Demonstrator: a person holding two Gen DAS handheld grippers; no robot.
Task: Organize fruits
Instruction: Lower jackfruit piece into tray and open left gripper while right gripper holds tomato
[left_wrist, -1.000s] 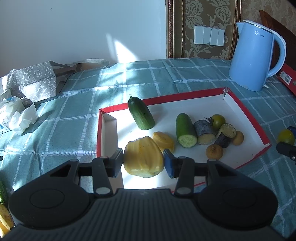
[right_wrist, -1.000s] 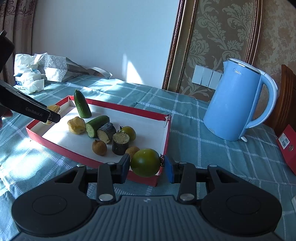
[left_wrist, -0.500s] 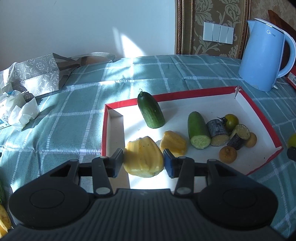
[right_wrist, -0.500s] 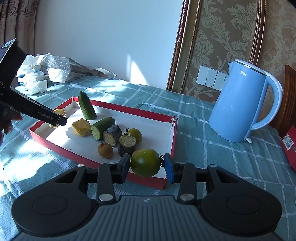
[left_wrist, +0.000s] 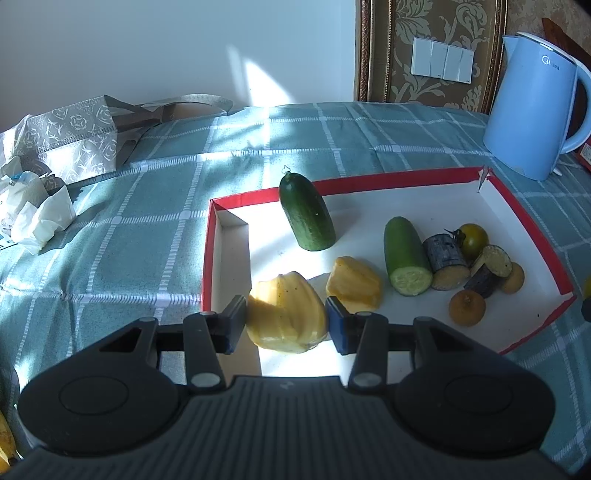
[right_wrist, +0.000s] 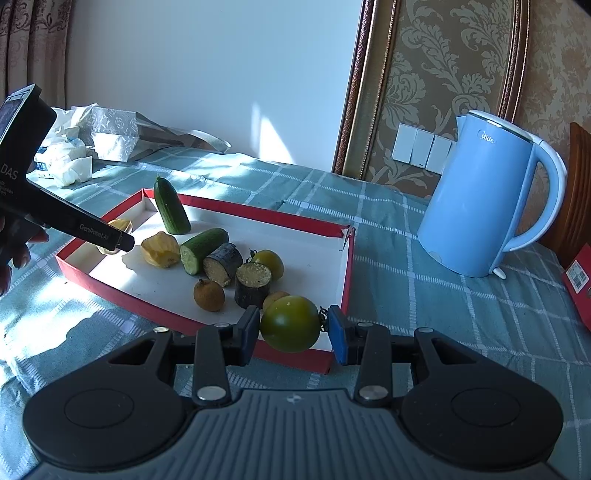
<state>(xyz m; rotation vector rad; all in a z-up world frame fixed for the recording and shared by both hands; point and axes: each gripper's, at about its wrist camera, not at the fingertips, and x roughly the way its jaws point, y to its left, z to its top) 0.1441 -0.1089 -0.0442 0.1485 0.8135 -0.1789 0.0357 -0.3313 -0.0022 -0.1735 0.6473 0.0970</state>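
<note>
Shifted slightly toward the tray's (left_wrist: 529, 225) left corner, left hand-held gripper (left_wrist: 286, 325) clamps yellow fruit (left_wrist: 286, 319) there; right hand-held gripper (right_wrist: 291, 330), tilted down, grips green tomato (right_wrist: 290, 323) over the near rim; central floor open.

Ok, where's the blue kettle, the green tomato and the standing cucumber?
Kettle (right_wrist: 476, 206): right wrist view, middle of its blue body.
Green tomato (right_wrist: 290, 324): right wrist view, its front, between the gripper's fingers.
Standing cucumber (left_wrist: 306, 212): left wrist view, middle of its dark skin.
</note>
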